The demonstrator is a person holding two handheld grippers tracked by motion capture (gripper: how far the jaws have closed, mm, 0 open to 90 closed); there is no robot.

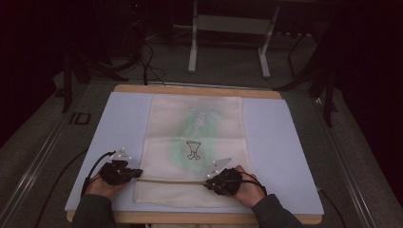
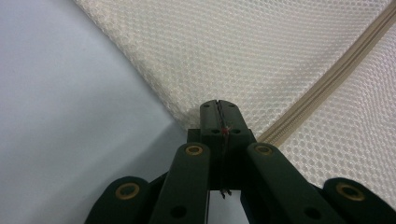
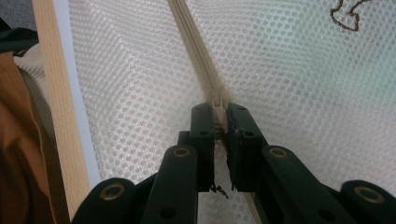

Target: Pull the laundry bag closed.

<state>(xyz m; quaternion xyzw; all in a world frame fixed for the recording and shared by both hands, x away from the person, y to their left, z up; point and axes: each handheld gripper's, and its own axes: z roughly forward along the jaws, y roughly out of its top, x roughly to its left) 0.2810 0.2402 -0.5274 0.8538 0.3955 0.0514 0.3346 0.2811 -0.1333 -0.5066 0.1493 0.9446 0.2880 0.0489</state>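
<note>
Zipper (image 1: 171,181) is the line everything hangs on: it runs straight across the near part of the mesh bag (image 1: 196,118), side to side as the person faces it, from one claw to the other. The bag lies flat on the pale mat (image 1: 280,142) covering the tabletop (image 1: 190,89), a green garment showing faintly through the netting.

At the zipper's left end, the left claw (image 1: 135,172) sits on the bag's edge; in the left gripper view its jaws are pressed together on the mesh at the corner (image 2: 191,119), with the zipper tape (image 2: 327,79) running away up and to the right. At the other end, the right claw (image 1: 210,184) is narrowed around the small slider (image 3: 217,103), jaws either side of it, the tape leading straight ahead of them.

So the slider's only free path is along that tape toward the left hand. My guess is that the right hand will draw it leftward while the left pins the bag against the pull; whether that opens or closes the bag I cannot tell.
</note>
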